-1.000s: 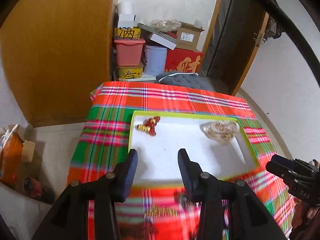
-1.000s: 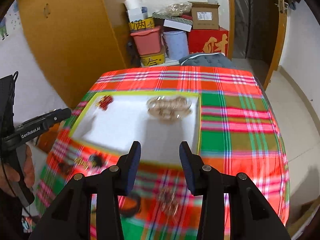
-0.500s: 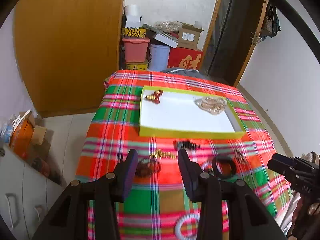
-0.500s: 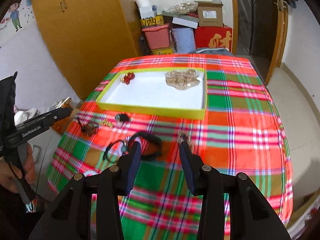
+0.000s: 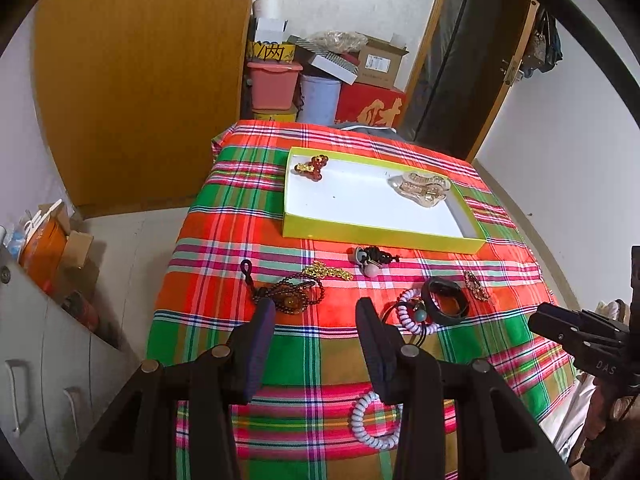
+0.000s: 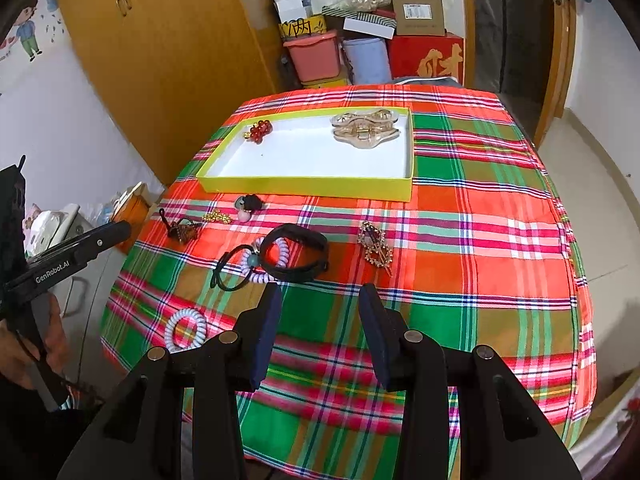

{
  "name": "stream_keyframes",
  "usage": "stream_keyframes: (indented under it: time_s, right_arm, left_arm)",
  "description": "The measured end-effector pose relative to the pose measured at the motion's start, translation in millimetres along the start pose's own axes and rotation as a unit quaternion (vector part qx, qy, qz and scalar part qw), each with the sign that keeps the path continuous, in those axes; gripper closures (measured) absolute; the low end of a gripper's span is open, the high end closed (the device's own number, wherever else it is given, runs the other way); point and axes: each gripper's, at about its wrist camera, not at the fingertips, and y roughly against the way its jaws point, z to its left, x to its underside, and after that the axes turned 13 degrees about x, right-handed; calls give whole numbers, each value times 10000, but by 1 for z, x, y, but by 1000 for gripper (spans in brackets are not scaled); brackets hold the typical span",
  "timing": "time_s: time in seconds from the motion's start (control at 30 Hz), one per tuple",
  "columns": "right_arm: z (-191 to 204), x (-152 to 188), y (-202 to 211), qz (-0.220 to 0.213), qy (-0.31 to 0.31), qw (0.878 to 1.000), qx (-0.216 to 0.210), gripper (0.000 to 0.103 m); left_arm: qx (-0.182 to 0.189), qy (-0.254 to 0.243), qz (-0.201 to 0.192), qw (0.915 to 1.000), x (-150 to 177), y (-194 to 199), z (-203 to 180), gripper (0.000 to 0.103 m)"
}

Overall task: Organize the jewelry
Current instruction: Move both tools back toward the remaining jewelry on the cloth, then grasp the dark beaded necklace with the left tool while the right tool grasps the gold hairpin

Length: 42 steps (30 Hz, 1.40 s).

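Note:
A yellow-rimmed white tray (image 5: 380, 236) (image 6: 308, 186) lies at the far side of the plaid-covered table. It holds a red bead piece (image 5: 312, 166) and a clear hair claw (image 6: 364, 130). In front of it loose jewelry lies on the cloth: a dark bead bracelet (image 5: 292, 292), a gold chain (image 5: 326, 271), a black bangle (image 6: 296, 254), a lilac spiral tie (image 6: 272, 258) and a jewelled clip (image 6: 376, 246). My left gripper (image 5: 316, 312) hovers open over the cloth just short of the bracelet. My right gripper (image 6: 320, 300) is open too, just short of the bangle. Neither holds anything.
A second pale spiral tie (image 6: 186, 330) lies near the table's front left edge. Stacked boxes and tubs (image 5: 320, 76) stand behind the table beside a wooden wardrobe (image 5: 140, 80). A grey drawer unit (image 5: 48, 360) is left of the table, a doorway (image 6: 516, 40) at the back right.
Both grippers have drawn back from over the tray toward the table's near side, so the loose jewelry in front of the tray has come into view. Jaw gaps look unchanged.

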Motion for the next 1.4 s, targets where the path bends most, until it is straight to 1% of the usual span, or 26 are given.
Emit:
stream_keyframes:
  time_s: [0.37,0.57,0.67,0.9,1.0,1.07,1.23,1.4]
  right_arm:
    - [-12,-8,-25,162,-46,9997,149,62]
    - [-19,-14,-48,304,-28,9992,258,62]
    - [-23,-16,-63,413,-13,9987,304,62]
    - [-27,-20,-86,584,14,9977,334,62]
    - [-27,-21,-93,628,36,9974,345,62]
    - [-27,-22,-94,599,73,9975,358,62]
    - [-24,-25,-97,550,169,9974,426,62]
    - [-20,-25,-99,472,298,9971,510,62]
  left_arm:
    - [102,70,271,9996,-2,-32,17,61]
    - [144,121,354,9992,-5,-49,32,60]
    - [127,68,380,9992,-7,-57,38,55]
    - [227,-156,453,9986,-13,-72,44,54]
    - [335,-241,513,9978,-13,-79,45,53]
    - [353,-304,556,9974,-12,-83,44,49]
    - [214,-642,559,9961,-7,-87,36,44]
    - [-166,-981,588,9933,-1,-94,30,44]
